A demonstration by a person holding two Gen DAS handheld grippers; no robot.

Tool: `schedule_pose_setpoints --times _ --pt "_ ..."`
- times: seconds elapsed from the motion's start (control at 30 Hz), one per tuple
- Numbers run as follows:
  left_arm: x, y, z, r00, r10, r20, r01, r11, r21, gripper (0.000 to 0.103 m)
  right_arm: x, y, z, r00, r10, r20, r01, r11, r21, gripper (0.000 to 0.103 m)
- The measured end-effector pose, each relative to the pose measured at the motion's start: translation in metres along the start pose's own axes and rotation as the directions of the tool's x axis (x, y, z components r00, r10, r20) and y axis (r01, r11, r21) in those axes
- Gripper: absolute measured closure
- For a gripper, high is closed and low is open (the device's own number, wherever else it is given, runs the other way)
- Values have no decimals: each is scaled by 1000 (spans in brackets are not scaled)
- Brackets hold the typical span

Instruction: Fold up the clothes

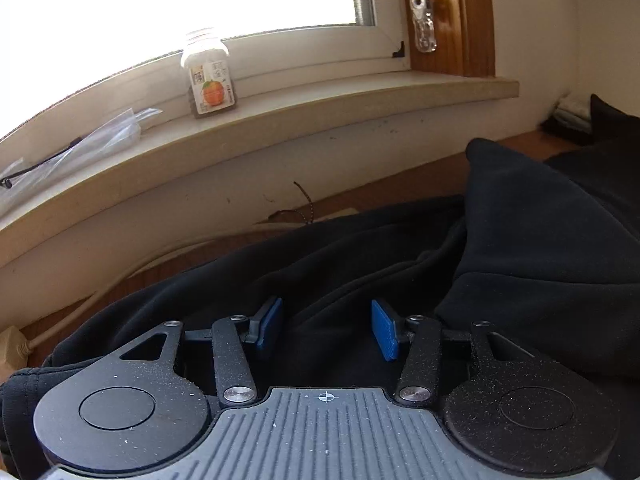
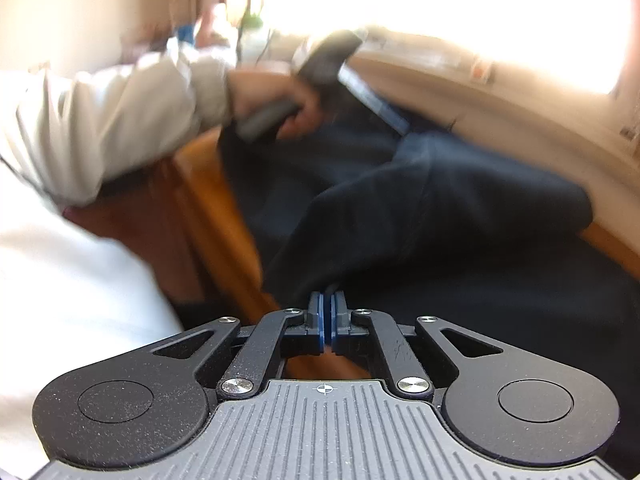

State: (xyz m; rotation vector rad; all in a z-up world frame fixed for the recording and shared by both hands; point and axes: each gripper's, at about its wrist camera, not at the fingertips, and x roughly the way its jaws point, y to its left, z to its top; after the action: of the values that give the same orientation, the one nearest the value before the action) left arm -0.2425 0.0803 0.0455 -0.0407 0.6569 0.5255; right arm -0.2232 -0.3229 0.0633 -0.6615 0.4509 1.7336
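A black garment (image 1: 540, 240) lies crumpled on a wooden table (image 1: 400, 196) under a window. My left gripper (image 1: 326, 328) hovers low over its folds, open, its blue pads (image 1: 269, 324) well apart with only loose cloth beneath them. In the right wrist view the same garment (image 2: 440, 208) spreads across the table (image 2: 216, 208), one fold running up to my right gripper (image 2: 326, 320), which is shut on the cloth's near edge. Farther back, blurred, a hand (image 2: 280, 108) holds the left gripper over the garment's far side.
A windowsill (image 1: 280, 128) carries a small bottle with an orange label (image 1: 210, 76) and a clear plastic bag (image 1: 80, 148). A pale cable (image 1: 80, 304) runs along the table's back edge. A white sleeve (image 2: 120, 112) crosses the left. More dark and light cloth (image 1: 576, 116) sits at the far right.
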Motion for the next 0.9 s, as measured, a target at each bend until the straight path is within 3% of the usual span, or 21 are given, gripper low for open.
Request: schedule_pose_setpoints --times 0.17,0.23,0.43,0.53,0.8,0.9 --pt "-3 -4 1 1000 11 1 -11 1000 20 49 2 -9 7 998 -58 1 58 998 20 94" --pt "-4 -6 1 1000 15 3 -15 1000 23 49 -4 -16 13 995 -94 16 93 995 30 84" --pt "-6 -10 1 999 32 7 -32 999 42 48 -10 -37 47 962 -252 104 241 964 112 68" --pt "-6 -11 1 999 30 9 -31 999 37 48 10 -40 73 942 -307 133 294 949 110 63" --pt "-6 -9 1 1000 26 14 -27 999 31 48 88 -47 125 957 -280 81 273 958 88 51" --pt "-7 -8 1 1000 21 16 -22 1000 22 48 115 -44 130 950 -311 20 310 950 41 44"
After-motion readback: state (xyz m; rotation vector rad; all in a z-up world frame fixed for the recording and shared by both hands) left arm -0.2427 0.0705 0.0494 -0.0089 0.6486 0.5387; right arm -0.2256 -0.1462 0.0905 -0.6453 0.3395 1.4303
